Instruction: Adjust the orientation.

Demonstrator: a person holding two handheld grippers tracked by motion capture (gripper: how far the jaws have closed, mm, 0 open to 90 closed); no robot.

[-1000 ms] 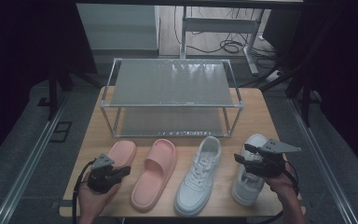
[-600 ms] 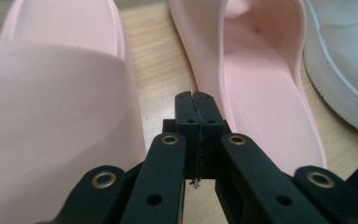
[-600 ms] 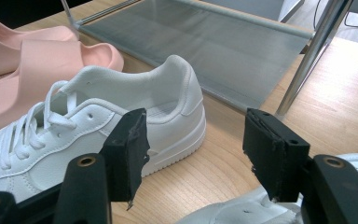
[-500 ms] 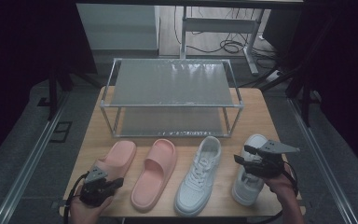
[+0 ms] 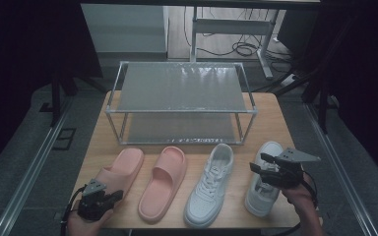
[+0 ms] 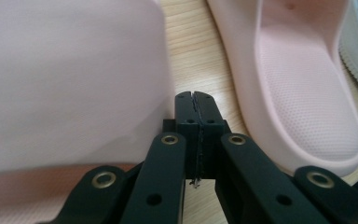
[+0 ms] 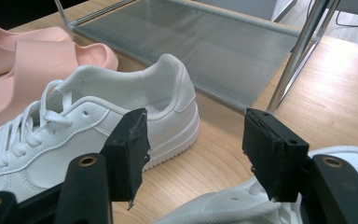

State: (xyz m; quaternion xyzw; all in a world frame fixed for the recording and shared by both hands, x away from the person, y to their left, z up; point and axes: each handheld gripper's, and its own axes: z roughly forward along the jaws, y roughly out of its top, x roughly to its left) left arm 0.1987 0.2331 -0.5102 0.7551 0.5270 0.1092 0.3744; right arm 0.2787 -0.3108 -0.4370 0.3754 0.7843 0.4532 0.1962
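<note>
Two grippers by the shoes on the counter (image 5: 285,123)

The left gripper (image 5: 112,196), jaws clenched on nothing, sits beside the pink slipper (image 5: 123,169). The right gripper (image 5: 258,164), jaws released, hangs over the white sneaker (image 5: 263,189).

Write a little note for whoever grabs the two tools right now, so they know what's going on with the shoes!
Left tool: jaws shut, empty, beside the left pink slipper.
Right tool: jaws open, holding nothing, over the right white sneaker.
Things: right pink slipper and left white sneaker lie between them, all four in a row on the table in front of the rack.
Done: no shoe is on the rack yet.
Left: probably shelving all four.
</note>
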